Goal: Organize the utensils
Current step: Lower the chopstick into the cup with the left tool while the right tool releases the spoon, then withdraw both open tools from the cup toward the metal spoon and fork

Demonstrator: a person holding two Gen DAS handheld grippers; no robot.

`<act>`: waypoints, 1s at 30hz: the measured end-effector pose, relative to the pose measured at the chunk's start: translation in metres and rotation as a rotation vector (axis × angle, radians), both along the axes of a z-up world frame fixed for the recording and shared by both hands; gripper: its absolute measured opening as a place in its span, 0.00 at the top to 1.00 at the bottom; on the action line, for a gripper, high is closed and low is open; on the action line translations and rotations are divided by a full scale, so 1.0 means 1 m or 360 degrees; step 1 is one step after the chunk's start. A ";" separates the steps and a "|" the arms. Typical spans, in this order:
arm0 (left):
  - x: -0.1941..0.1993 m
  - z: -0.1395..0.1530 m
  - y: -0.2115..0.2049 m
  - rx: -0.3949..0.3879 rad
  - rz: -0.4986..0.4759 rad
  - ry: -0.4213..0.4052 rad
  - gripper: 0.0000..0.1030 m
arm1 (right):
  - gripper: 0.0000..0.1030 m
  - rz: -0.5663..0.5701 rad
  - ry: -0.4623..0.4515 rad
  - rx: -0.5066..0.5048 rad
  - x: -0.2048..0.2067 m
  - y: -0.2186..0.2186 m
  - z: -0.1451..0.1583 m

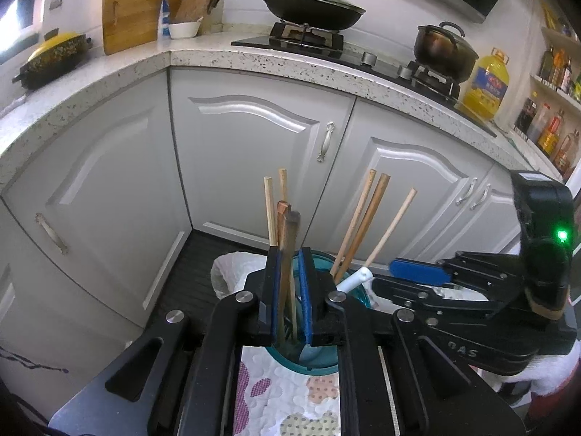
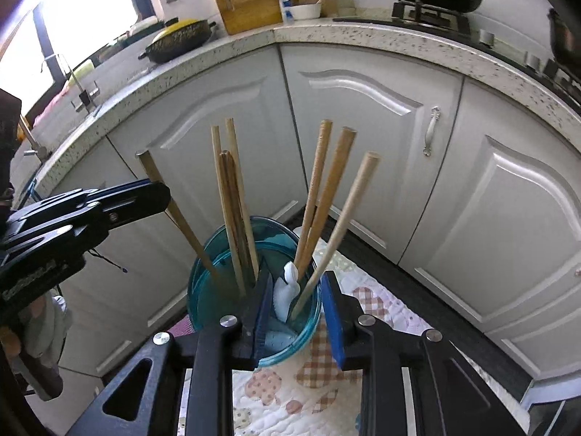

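Note:
A teal glass cup (image 2: 203,290) stands on a patterned quilted cloth (image 2: 319,370) and holds several wooden chopsticks (image 2: 316,189) and a white spoon (image 2: 287,287). My right gripper (image 2: 299,312) is open. One finger is inside the cup and the other is outside its rim, with the spoon and one chopstick loose between them. In the left wrist view my left gripper (image 1: 290,298) hangs over the cup (image 1: 319,365), jaws slightly apart around a blurred dark chopstick (image 1: 290,239) that no pad presses. The right gripper (image 1: 385,278) comes in from the right. The left gripper (image 2: 159,196) shows at the left.
White cabinet doors (image 1: 236,152) wrap the corner behind the cup, under a speckled countertop (image 1: 203,58) with a wok (image 1: 312,7), a pot (image 1: 443,51) and a cutting board (image 1: 138,14). A white-lined bin (image 1: 228,272) sits beyond the cloth on the dark floor.

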State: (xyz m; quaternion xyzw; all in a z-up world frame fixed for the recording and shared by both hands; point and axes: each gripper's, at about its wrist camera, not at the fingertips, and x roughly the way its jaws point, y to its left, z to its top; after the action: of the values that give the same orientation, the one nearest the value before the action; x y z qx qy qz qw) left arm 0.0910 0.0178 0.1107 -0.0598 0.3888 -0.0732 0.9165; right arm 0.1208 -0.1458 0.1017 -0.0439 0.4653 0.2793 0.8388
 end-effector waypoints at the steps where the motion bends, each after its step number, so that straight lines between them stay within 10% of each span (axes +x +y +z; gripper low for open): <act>1: -0.001 0.001 0.000 -0.0001 0.0002 -0.0004 0.87 | 0.74 -0.0010 0.0001 0.0007 -0.002 -0.002 0.001; 4: -0.008 0.006 0.001 0.0006 0.0011 -0.0034 0.75 | 0.73 -0.0033 0.0002 0.0031 -0.010 -0.008 0.003; 30: -0.061 0.016 -0.023 0.0097 0.0051 -0.0137 0.74 | 0.64 -0.0244 -0.0069 0.0093 -0.078 -0.026 0.020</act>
State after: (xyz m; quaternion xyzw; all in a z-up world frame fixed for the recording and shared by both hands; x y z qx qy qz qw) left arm 0.0300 -0.0052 0.1267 -0.0350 0.3501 -0.0493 0.9348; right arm 0.0423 -0.1720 0.1220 0.0104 0.4407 0.2268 0.8685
